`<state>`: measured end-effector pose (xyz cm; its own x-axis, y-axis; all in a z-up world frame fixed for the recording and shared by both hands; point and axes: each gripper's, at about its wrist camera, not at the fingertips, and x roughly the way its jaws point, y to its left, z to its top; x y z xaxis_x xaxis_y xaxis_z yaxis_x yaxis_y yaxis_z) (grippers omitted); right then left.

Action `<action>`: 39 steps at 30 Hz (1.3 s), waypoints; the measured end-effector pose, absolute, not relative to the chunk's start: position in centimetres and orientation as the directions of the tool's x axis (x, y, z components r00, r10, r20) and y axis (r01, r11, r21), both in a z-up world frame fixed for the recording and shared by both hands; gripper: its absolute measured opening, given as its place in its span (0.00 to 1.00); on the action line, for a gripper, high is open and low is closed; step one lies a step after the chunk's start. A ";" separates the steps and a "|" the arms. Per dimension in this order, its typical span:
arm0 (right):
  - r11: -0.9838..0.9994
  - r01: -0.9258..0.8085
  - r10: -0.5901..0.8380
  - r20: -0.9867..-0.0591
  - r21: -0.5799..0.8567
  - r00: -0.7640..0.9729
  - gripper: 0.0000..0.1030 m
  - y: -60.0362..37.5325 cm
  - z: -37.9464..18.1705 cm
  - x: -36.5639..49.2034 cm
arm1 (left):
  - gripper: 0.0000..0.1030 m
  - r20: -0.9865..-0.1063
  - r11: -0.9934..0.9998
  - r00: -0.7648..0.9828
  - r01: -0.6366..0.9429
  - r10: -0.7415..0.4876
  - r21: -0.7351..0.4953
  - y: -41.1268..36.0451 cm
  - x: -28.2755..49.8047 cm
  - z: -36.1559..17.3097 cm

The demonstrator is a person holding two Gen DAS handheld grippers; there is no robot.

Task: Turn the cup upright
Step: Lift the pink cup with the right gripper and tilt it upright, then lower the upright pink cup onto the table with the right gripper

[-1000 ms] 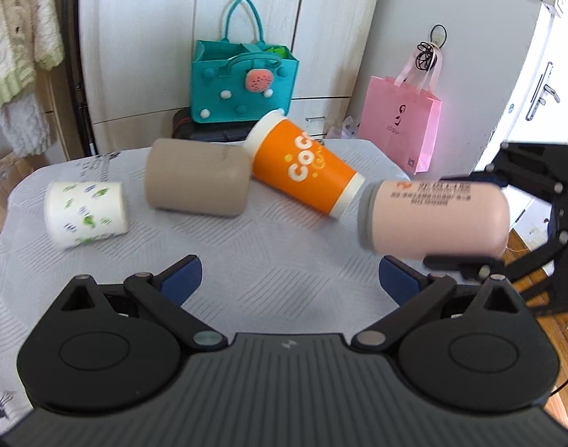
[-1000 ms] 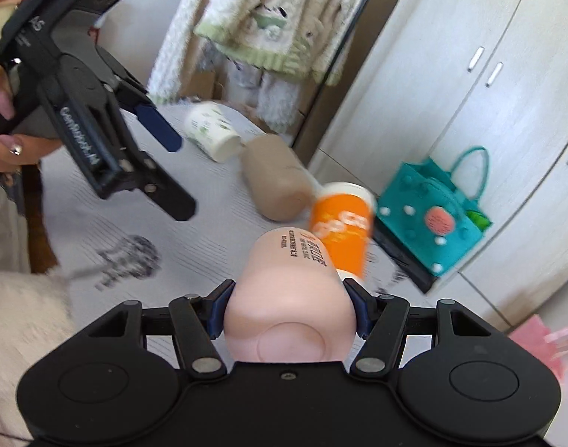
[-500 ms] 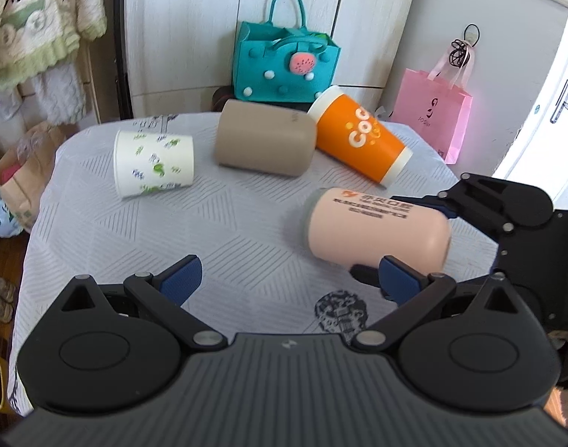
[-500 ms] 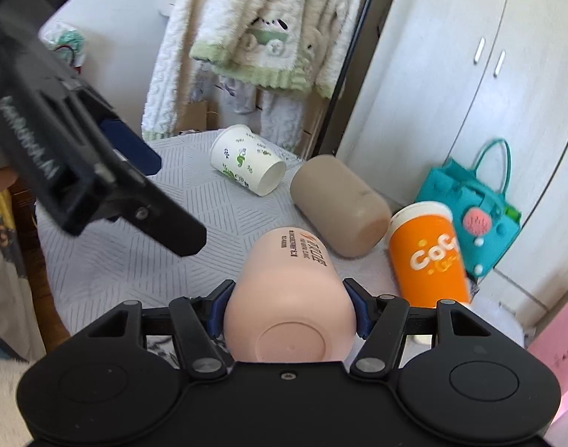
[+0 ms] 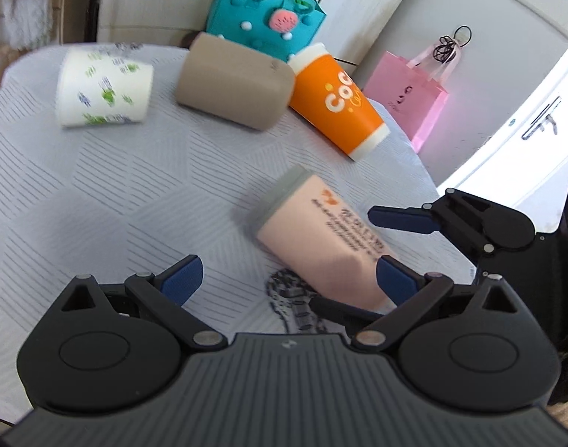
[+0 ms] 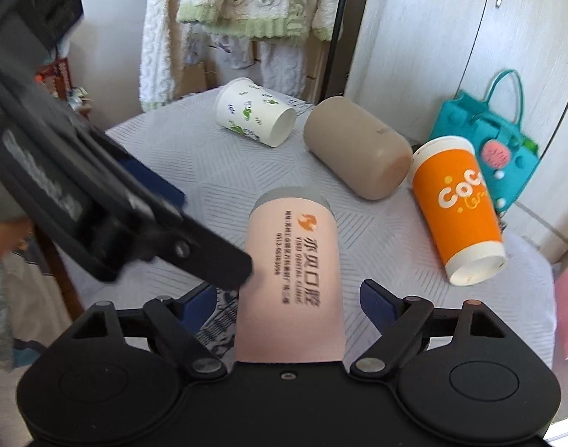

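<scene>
- Currently pink cup point(image 6: 291, 279) lies on its side on the counter point(image 5: 98, 193), between right gripper point(image 6: 287, 298) jaws, which are spread, not touching it.
- Left gripper point(image 5: 287, 279) level, low over counter, jaws wide, empty, just beside cup.
</scene>
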<state>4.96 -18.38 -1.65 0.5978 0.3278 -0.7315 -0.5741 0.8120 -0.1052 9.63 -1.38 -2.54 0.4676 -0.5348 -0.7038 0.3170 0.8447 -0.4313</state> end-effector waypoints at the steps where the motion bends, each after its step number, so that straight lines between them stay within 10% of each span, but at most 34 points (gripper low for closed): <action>1: 0.809 -0.581 0.337 -0.744 -0.085 0.577 0.85 -18.5 -1.5 5.1 | 0.97 -0.698 0.837 0.462 0.315 -0.547 -0.448 -1.4 9.7 -2.7; 17: 0.805 -0.576 0.448 -0.782 0.142 0.434 0.65 -20.2 -1.9 8.1 | 0.70 -0.628 0.724 0.382 0.198 -0.678 -0.661 -3.1 11.6 -5.4; 30: 0.808 -0.560 0.470 -0.372 -0.185 0.801 0.65 -19.0 -2.8 4.5 | 0.70 -0.475 0.841 0.695 0.469 -0.540 -0.269 -4.9 9.0 -1.3; 39: 0.862 -0.500 0.418 -0.439 -0.085 0.795 0.65 -19.5 -3.9 6.6 | 0.65 -0.471 0.822 0.693 0.551 -0.546 -0.141 -5.7 8.7 -1.9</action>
